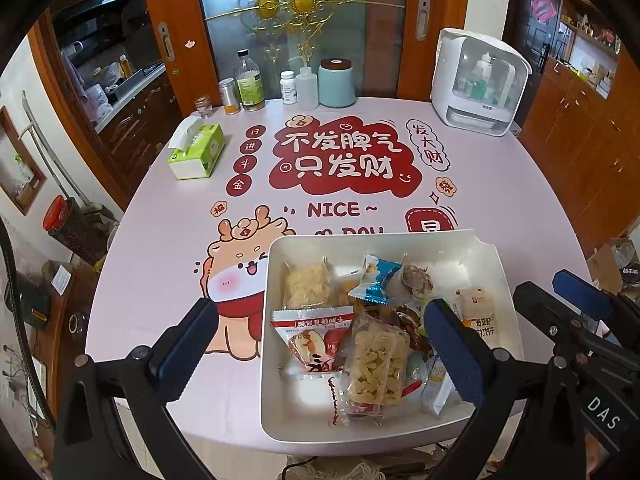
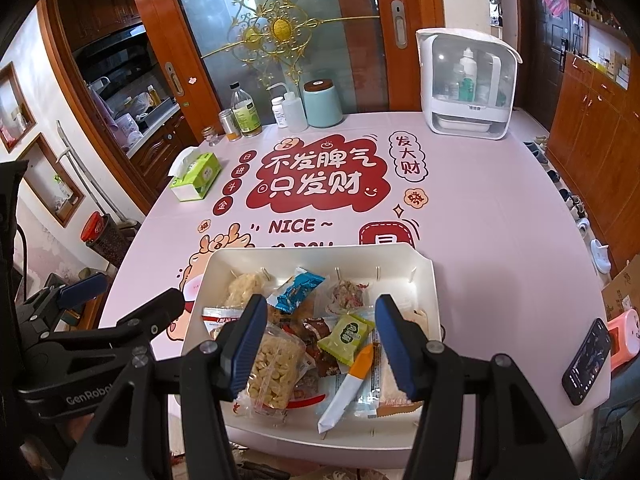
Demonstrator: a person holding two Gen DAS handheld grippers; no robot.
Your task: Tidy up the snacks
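while both grippers — left (image 1: 320, 344), right (image 2: 320, 340) — gape empty, one white tray (image 2: 424, 276) holds roughly ten snack packets (image 2: 276, 372).

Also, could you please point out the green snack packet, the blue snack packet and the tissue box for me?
green snack packet (image 2: 347, 337), right wrist view, centre of its printed face.
blue snack packet (image 2: 297, 288), right wrist view, middle of the wrapper.
tissue box (image 1: 200, 152), left wrist view, its green top.
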